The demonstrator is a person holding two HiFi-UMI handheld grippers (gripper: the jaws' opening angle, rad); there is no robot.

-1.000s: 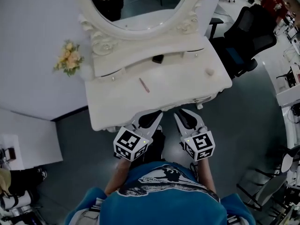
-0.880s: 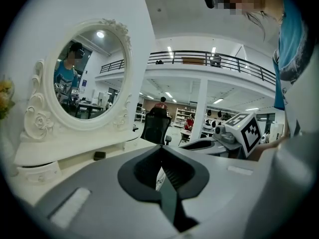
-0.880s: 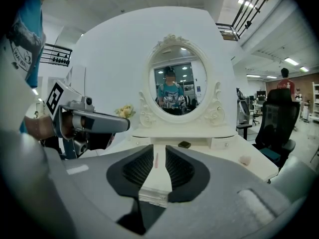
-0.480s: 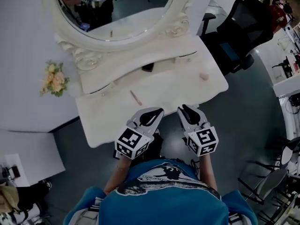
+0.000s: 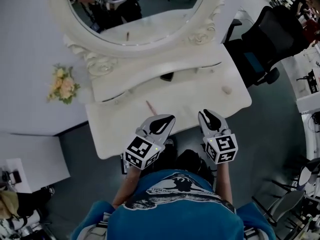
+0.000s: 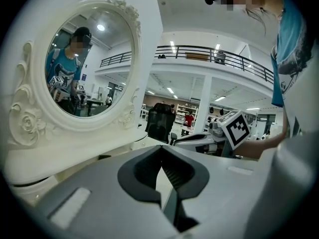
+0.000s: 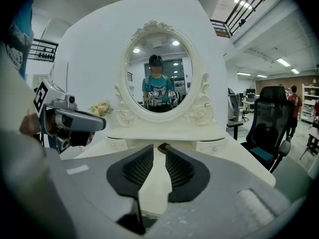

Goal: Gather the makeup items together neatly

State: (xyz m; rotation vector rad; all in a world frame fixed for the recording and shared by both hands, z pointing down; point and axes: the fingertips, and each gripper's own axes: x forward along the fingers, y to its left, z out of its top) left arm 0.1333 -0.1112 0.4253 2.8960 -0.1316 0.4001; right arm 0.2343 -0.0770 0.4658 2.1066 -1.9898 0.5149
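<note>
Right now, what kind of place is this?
Probably a big open lab or office hall, not a bedroom: a white vanity with an oval mirror stands beside an office chair, with a railed balcony behind.

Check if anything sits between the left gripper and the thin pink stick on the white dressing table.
Nothing visible. The thin pink stick lies alone on the bare white dressing table, just ahead of the left gripper.
</note>
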